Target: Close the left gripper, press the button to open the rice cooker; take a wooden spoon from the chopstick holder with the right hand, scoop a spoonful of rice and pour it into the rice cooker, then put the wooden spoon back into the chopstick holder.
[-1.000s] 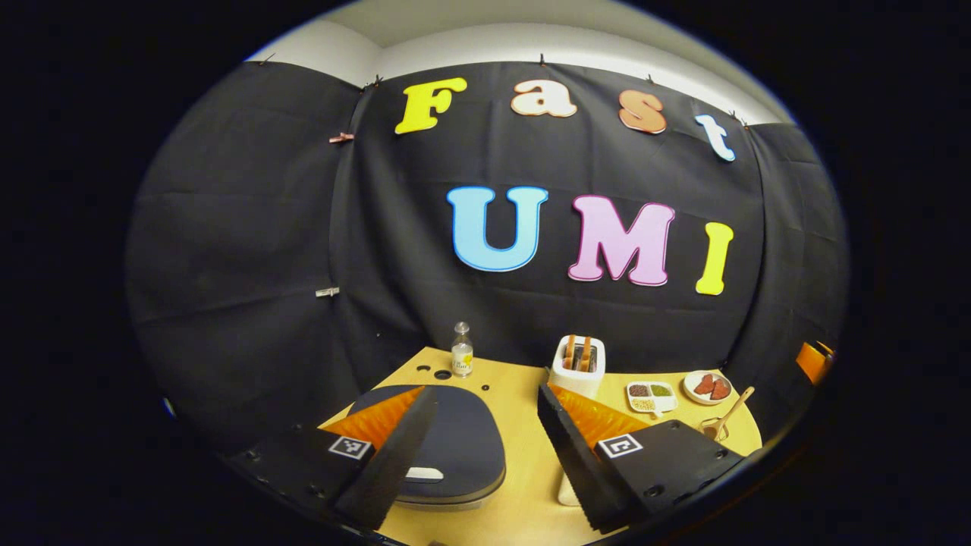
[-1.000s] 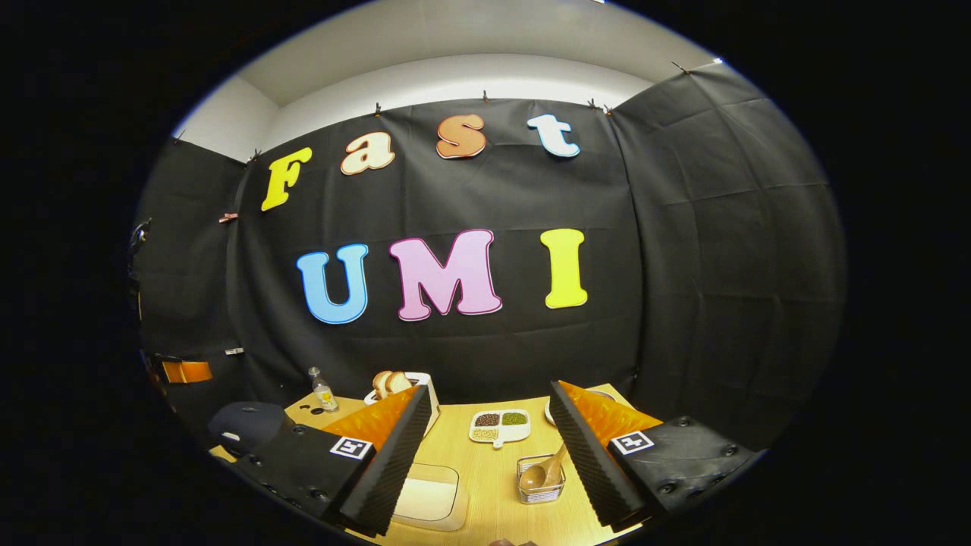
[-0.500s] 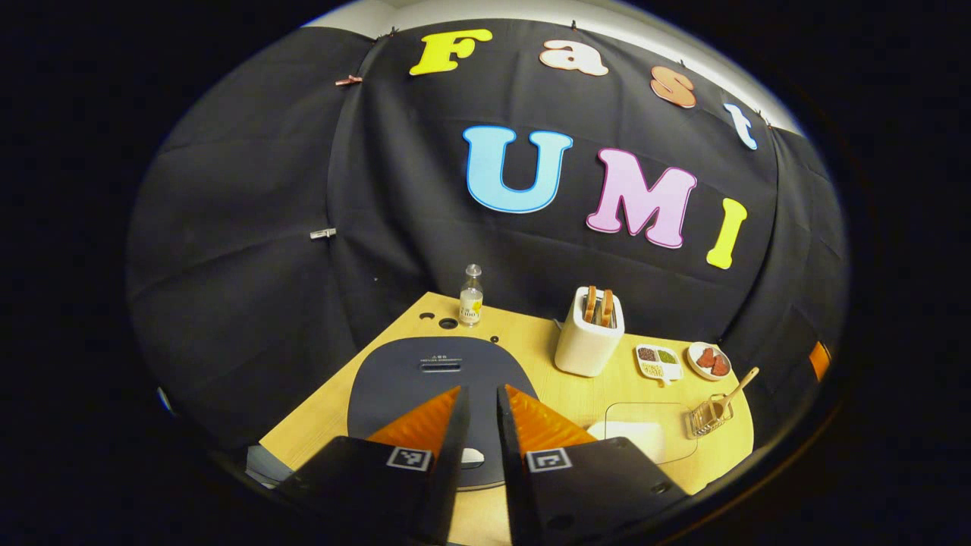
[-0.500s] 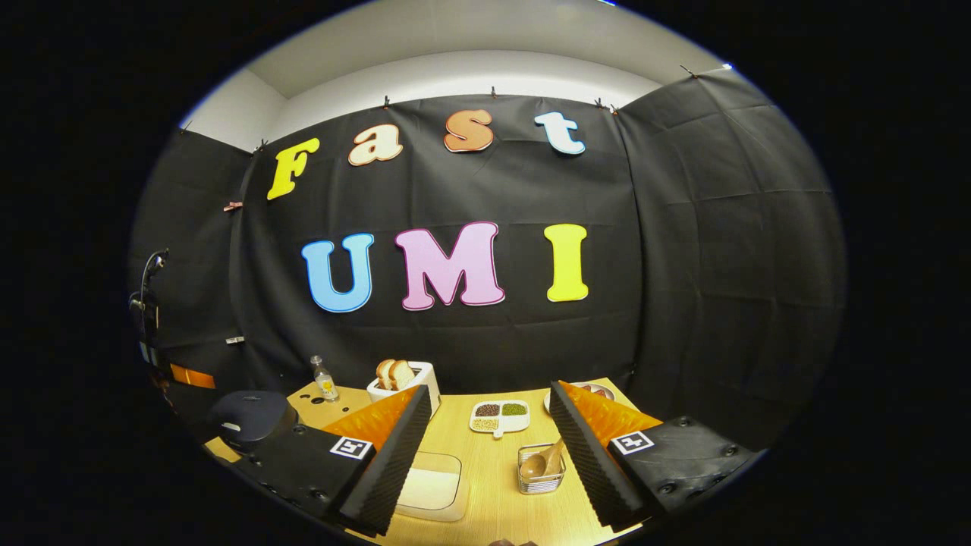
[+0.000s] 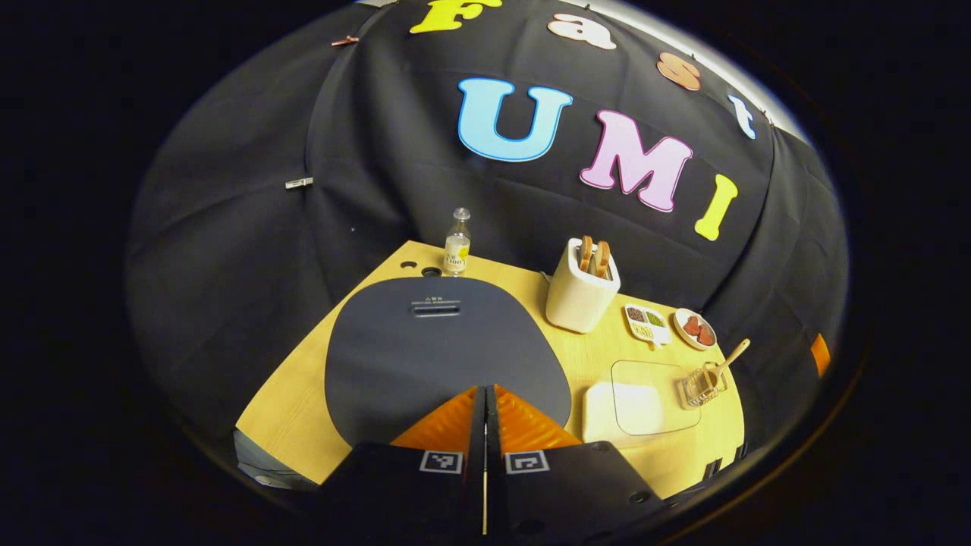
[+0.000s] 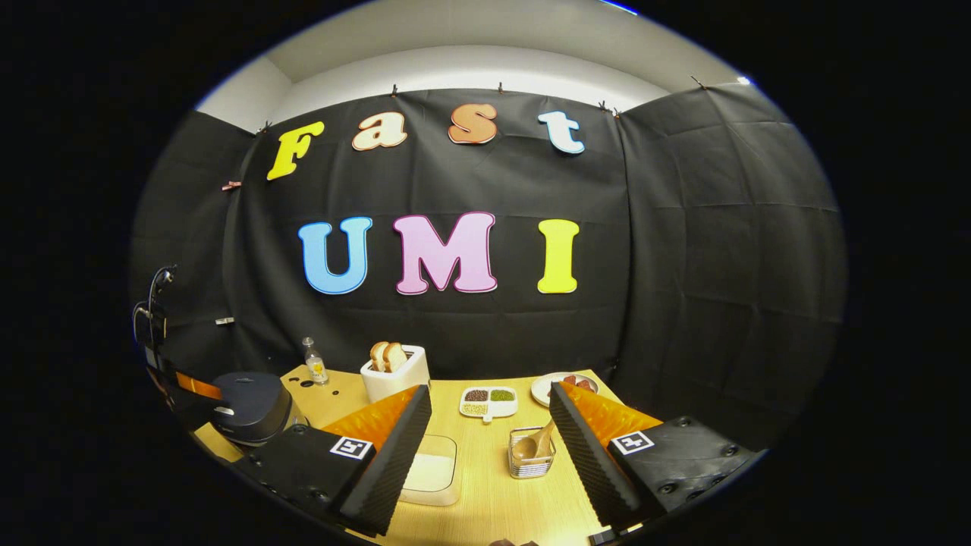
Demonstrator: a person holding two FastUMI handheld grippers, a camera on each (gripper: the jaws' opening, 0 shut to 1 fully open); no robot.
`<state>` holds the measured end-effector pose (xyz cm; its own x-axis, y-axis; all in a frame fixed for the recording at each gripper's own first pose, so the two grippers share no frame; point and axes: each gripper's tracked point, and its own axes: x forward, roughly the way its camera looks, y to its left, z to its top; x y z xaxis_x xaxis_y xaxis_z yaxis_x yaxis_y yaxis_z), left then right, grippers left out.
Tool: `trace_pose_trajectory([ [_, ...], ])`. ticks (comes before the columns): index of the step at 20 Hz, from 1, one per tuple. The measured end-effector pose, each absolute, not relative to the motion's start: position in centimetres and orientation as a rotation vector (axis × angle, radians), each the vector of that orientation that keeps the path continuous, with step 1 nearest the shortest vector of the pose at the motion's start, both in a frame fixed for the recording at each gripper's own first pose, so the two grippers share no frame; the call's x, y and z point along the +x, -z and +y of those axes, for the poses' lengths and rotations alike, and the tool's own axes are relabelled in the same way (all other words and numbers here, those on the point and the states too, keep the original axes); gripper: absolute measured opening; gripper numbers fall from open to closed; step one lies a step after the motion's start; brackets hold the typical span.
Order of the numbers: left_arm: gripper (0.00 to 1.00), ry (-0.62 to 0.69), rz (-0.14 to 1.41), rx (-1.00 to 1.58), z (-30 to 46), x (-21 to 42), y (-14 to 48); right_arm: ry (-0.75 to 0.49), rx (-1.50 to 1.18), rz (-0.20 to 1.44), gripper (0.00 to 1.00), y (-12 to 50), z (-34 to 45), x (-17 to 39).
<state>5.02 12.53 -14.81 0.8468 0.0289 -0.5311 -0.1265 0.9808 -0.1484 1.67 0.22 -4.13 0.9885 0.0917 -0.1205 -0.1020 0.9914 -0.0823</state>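
Left gripper [image 5: 485, 394]: fingers pressed together, empty, over the dark rounded rice cooker [image 5: 440, 341] lid's front edge.
Button: probably beneath the tips, hidden; stiff, needs a firm push.
Right gripper [image 6: 489, 425]: wide apart, empty.
Light wooden spoon [image 6: 533, 446]: rigid, stands in the wire chopstick holder [image 6: 531, 464]; grip its handle.

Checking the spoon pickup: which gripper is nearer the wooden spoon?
Right. The right gripper hangs open just before the wooden spoon; the left gripper, shut, sits over the rice cooker, across the table.
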Motion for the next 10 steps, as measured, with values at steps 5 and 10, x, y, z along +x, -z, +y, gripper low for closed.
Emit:
trace_pose_trajectory([
  [5,0.08,-0.022,0.599,-0.178,12.6,4.3,17.0,-0.06,-0.091,0.133,0.98,4.9,1.7,-0.1],
  [10,0.07,0.017,0.585,-0.16,12.5,3.8,17.4,-0.045,-0.109,0.156,0.98,5.8,2.6,-1.6],
])
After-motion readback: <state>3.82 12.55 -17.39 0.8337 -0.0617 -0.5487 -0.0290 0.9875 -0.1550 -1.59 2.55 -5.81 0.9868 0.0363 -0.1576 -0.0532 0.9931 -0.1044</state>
